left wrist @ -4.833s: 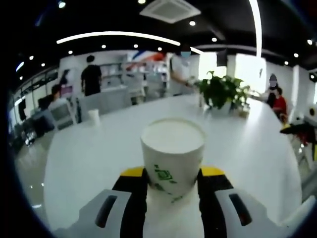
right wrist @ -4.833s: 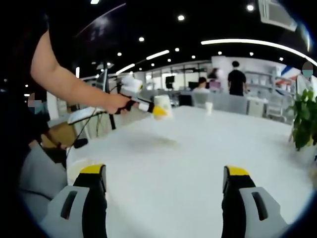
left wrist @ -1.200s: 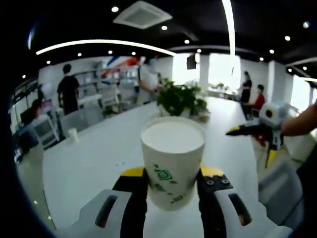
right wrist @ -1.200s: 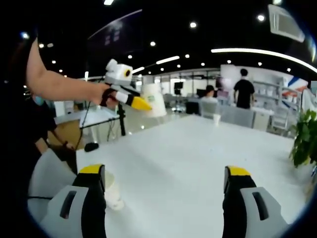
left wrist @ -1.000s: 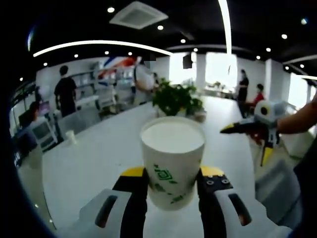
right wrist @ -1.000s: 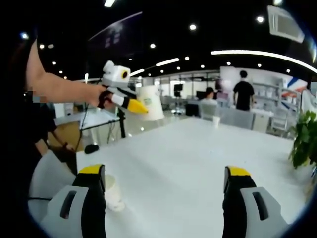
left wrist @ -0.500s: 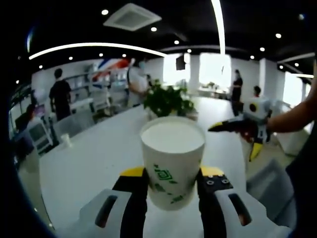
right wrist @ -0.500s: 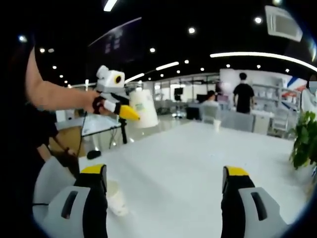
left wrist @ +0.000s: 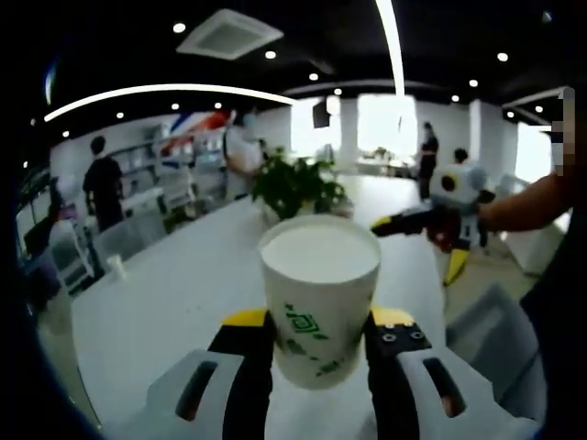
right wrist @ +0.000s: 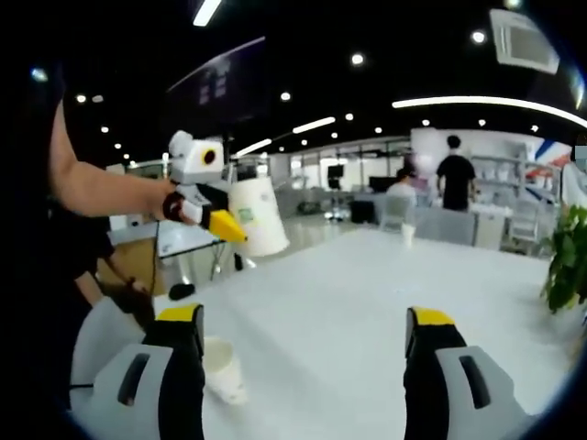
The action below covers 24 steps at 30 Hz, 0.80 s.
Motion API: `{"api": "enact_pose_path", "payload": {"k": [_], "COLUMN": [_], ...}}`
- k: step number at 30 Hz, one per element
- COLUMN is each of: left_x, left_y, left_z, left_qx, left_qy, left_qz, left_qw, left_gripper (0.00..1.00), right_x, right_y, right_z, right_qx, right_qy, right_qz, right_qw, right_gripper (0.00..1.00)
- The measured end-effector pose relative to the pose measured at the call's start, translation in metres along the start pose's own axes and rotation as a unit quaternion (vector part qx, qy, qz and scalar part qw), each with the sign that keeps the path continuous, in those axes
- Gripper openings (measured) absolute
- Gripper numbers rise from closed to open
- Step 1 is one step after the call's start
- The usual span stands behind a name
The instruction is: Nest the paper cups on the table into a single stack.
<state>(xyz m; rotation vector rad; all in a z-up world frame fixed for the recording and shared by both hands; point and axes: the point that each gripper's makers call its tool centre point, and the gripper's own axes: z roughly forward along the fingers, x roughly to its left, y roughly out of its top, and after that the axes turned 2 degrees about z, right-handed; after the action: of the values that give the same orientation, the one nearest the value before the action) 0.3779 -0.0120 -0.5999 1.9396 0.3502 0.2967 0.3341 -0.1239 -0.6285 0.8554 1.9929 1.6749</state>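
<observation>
A white paper cup (left wrist: 319, 298) with a green printed logo is held upright between the two yellow-tipped jaws of the left gripper (left wrist: 318, 323), seen in the left gripper view. The jaws are pressed against the lower sides of the cup, and its open mouth faces upward. Beyond the cup, a long white table (left wrist: 156, 302) stretches away, and a potted green plant (left wrist: 295, 186) stands on it at the far end. A second small white cup (left wrist: 116, 267) is seen far off to the left on the table. To the right, the right gripper (left wrist: 404, 223) is seen held in a hand (left wrist: 459, 225), with its jaws spread.

In the right gripper view, the right gripper (right wrist: 304, 341) is seen with its two jaws set wide apart and nothing held between them. A white paper cup (right wrist: 224, 369) stands on the table (right wrist: 348, 302) just beside the left jaw, near the table's near edge. Higher up on the left, the left gripper (right wrist: 225, 226) is seen raised above the table, held by a hand (right wrist: 170, 203), with the logo cup (right wrist: 257, 216) gripped at its tip and tilted. A further small cup (right wrist: 408, 236) stands far down the table. People (right wrist: 455, 174) are seen standing in the background of a bright office.
</observation>
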Motion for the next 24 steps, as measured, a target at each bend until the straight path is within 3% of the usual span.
{"api": "enact_pose_path", "payload": {"k": [17, 24], "left_x": [-0.033, -0.045], "left_y": [0.000, 0.009], "left_z": [-0.012, -0.013], "left_qx": [-0.014, -0.026], "left_qy": [-0.029, -0.034], "left_qz": [-0.021, -0.015], "left_qw": [0.9992, 0.9990], "left_gripper": [0.38, 0.38], "right_x": [0.010, 0.014], "right_y": [0.016, 0.017], "right_z": [0.007, 0.007], "right_qx": [-0.005, -0.003], "right_qy": [0.023, 0.031], "right_qz": [-0.009, -0.008], "right_qw": [0.9997, 0.9995], "right_gripper": [0.86, 0.84]}}
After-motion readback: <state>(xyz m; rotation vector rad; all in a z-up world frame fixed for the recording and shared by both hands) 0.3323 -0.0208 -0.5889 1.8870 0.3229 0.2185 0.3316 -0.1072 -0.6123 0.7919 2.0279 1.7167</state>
